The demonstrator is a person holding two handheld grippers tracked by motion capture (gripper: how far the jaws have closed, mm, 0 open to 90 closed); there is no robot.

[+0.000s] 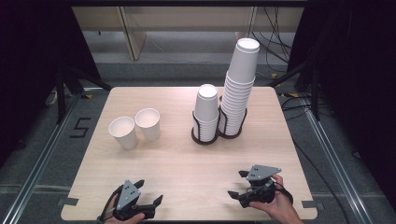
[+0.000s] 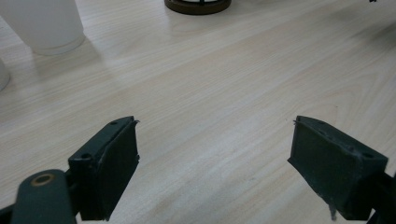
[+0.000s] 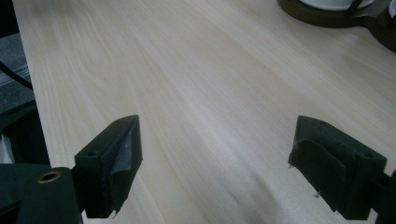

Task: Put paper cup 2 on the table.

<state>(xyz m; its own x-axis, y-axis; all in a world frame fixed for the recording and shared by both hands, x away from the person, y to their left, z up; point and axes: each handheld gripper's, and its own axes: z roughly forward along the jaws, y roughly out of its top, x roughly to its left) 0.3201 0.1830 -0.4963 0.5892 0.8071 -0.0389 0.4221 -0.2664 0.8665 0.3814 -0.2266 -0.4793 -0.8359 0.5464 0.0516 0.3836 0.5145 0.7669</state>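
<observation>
At the near left of the desk (image 1: 182, 158) the left claw (image 1: 150, 191) rests with jaws apart, two loose paper cups (image 1: 135, 128) stand far left of centre, and the right claw (image 1: 237, 183) gapes near right.

Bare table (image 1: 187, 163) ahead; loose cups (image 1: 135, 128) and stacks (image 1: 224, 112) block beyond

White paper cups (image 1: 136, 127), black holders (image 1: 205, 135), pale wood-grain table (image 1: 177, 158), black jaws.

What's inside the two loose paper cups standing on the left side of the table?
Both loose cups stand upright, mouths open; their visible white inner walls look empty. The bottoms are hidden behind the near rims.
</observation>
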